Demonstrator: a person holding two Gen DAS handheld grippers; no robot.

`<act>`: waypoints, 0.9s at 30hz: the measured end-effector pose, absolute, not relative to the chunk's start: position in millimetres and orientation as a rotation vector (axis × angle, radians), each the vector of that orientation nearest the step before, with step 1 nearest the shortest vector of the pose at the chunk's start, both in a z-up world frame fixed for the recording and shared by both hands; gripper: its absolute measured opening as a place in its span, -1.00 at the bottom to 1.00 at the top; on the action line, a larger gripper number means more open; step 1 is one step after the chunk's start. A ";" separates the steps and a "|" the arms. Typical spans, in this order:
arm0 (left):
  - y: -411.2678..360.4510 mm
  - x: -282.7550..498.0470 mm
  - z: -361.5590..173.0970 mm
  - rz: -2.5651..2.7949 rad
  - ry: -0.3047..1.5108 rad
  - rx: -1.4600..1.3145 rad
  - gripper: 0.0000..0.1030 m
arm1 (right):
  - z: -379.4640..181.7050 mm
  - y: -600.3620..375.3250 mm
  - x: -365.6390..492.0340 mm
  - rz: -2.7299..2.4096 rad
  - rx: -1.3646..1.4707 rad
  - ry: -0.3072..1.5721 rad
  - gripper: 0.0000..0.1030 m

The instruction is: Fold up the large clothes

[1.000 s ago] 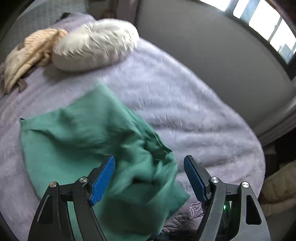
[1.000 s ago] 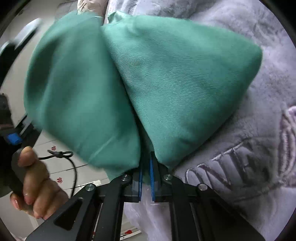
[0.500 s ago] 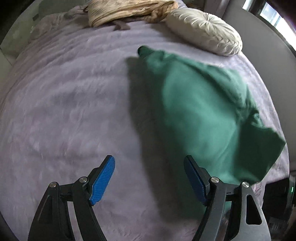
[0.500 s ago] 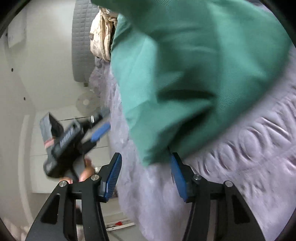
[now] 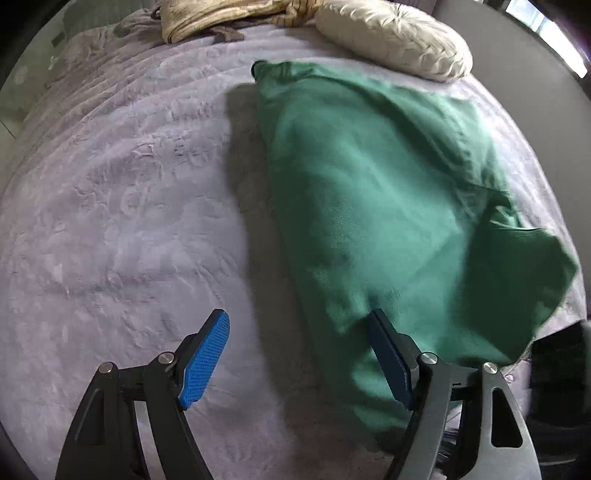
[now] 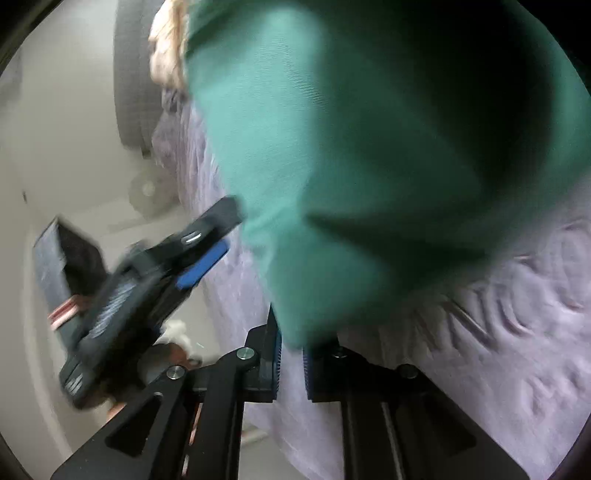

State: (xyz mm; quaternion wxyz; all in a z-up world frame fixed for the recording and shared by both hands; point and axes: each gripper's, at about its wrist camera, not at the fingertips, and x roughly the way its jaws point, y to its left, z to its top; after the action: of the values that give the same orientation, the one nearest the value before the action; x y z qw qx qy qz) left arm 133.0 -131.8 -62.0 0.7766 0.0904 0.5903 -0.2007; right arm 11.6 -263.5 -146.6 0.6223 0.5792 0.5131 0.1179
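A green garment (image 5: 388, 203) lies spread along the right half of a lavender bedspread (image 5: 129, 221). My left gripper (image 5: 299, 354) points down at the bed, open and empty, and its right fingertip touches the garment's near left edge. In the right wrist view the garment (image 6: 369, 166) fills the top and right, blurred. Its lower corner hangs at the tips of my right gripper (image 6: 291, 347). Those jaws are closing and stand narrow, with a strip of bedspread still showing between the pads. The left gripper (image 6: 218, 236) appears blurred at the left there.
A round cream cushion (image 5: 395, 37) and a crumpled beige cloth (image 5: 221, 14) lie at the head of the bed. A grey padded headboard (image 6: 129, 74) stands behind them. A grey wall (image 5: 517, 66) runs along the bed's right side. Embossed lettering marks the bedspread (image 6: 517, 332).
My right gripper let go of the green fold, opened wide, then narrowed again at a corner of the garment. My left gripper swung off the garment to the bare bedspread beside it.
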 end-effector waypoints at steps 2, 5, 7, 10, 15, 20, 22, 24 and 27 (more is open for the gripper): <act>-129.1 132.9 -60.9 -0.435 1.288 0.190 0.51 | -117.4 -277.8 4.0 0.285 1.200 1.199 -0.65; -124.7 134.6 -57.2 -0.425 1.281 0.192 0.51 | -70.1 -303.6 -4.0 0.247 1.021 1.154 -0.62; -123.5 134.6 -56.3 -0.421 1.279 0.195 0.51 | -34.3 -319.0 -2.4 0.172 0.855 1.097 0.14; -125.1 132.0 -58.0 -0.422 1.285 0.197 0.51 | 6.7 -337.2 13.6 0.069 0.628 1.007 0.42; -134.9 123.9 -58.8 -0.433 1.287 0.217 0.51 | -24.9 -366.1 46.7 0.008 0.402 1.214 -0.68; -141.9 115.9 -64.2 -0.452 1.274 0.234 0.53 | -68.4 -385.6 36.2 -0.075 0.378 1.337 -0.94; -144.9 111.7 -73.1 -0.458 1.268 0.241 0.79 | -100.5 -401.7 19.3 -0.102 0.486 1.401 -0.96; -147.8 105.6 -81.6 -0.450 1.242 0.264 0.82 | -134.0 -404.9 6.1 -0.099 0.537 1.451 -0.97; -151.0 99.2 -84.4 -0.466 1.248 0.272 0.82 | -133.0 -407.0 1.5 -0.109 0.549 1.429 -0.97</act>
State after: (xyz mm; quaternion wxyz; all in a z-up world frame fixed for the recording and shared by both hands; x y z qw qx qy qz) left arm 99.2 -151.0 -84.4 0.7778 0.1258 0.5768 -0.2155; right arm 1.5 -407.0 -133.0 0.7199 0.2482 0.6463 -0.0495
